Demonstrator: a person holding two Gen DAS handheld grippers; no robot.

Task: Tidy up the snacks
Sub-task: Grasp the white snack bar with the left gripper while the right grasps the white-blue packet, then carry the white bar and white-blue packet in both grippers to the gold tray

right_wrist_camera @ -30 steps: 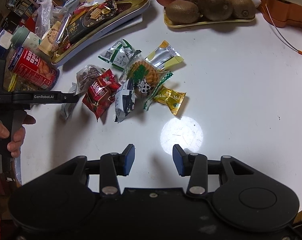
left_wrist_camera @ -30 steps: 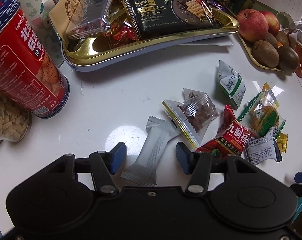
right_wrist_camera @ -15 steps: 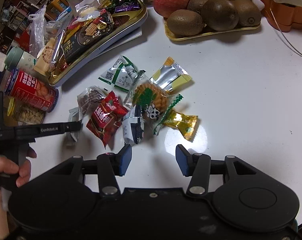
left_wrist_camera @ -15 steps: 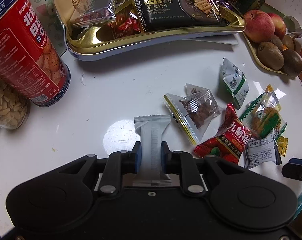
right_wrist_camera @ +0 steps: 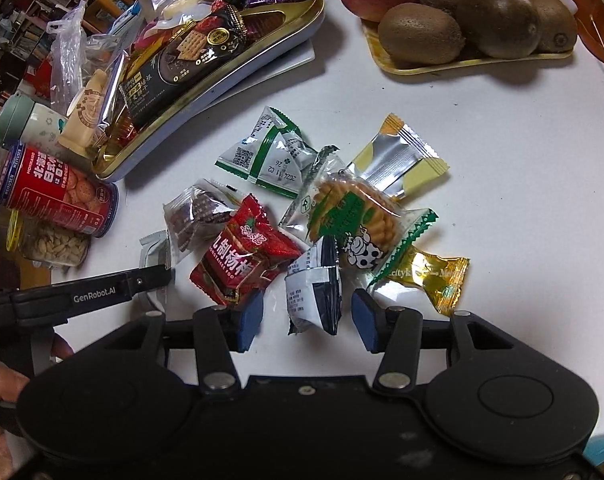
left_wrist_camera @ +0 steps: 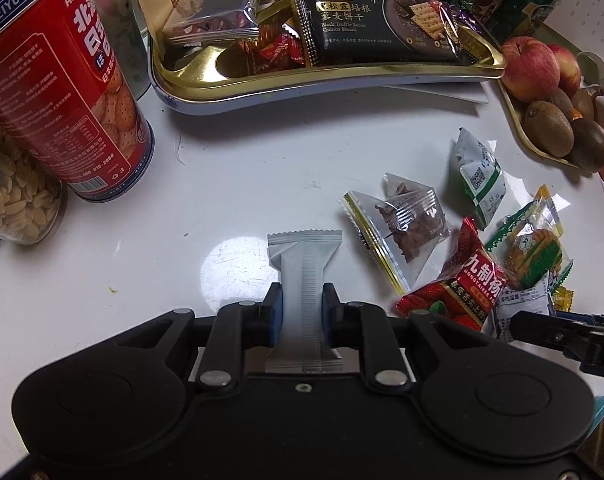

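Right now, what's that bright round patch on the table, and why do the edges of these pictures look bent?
Left wrist view: the patch is lamp glare on the glossy white table, just left of the silver packet clamped in the left gripper. The fisheye lens bows the gold tray and red can. Right wrist view: no such patch shows; the open right gripper looks sharp, and the edges curve likewise.

Light comes from overhead and leaves a round glare spot on the glossy white table point(left_wrist_camera: 230, 264) in the left wrist view. Foil wrappers and the gold tray point(left_wrist_camera: 341, 76) throw bright highlights. Shadows under the tray are soft and short. Both fisheye views bend strongly toward the edges, where corners darken. Focus is mostly sharp; far clutter blurs.
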